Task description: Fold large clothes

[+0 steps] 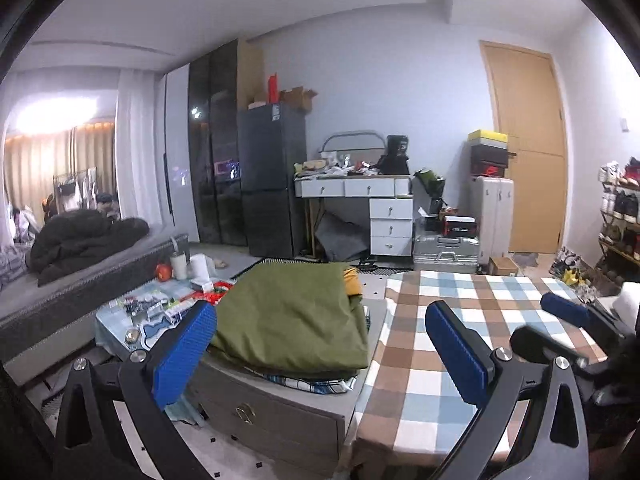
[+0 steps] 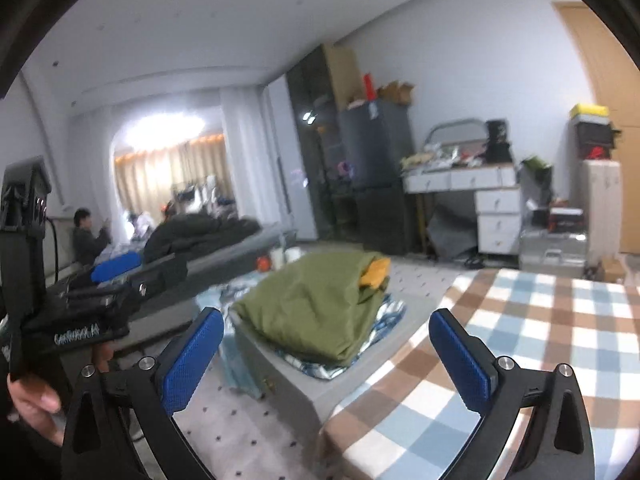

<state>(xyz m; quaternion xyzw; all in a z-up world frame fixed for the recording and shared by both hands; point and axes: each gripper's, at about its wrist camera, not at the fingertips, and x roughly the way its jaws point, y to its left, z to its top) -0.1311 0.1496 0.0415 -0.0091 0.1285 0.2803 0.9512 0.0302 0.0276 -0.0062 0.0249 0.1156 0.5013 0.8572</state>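
A folded olive-green garment (image 1: 296, 320) tops a stack on a grey drawer cabinet (image 1: 276, 412), with a yellow cloth (image 1: 353, 282) at its far corner and blue plaid fabric under it. My left gripper (image 1: 320, 308) is held in the air in front of the stack, open, with nothing between its blue pads. In the right wrist view the same green garment (image 2: 316, 304) lies ahead, and my right gripper (image 2: 326, 315) is wide open and empty. To the right is a table with a brown and blue checked cloth (image 1: 480, 320) (image 2: 520, 340). The two grippers are side by side.
A low side table (image 1: 160, 308) with cups and clutter stands left of the cabinet, and a bed with a dark duvet (image 1: 84, 240) lies beyond it. At the far wall are a fridge (image 1: 272, 176), a white desk (image 1: 372, 200), suitcases (image 1: 448, 254) and a door (image 1: 528, 148). A person (image 2: 86, 236) sits far left.
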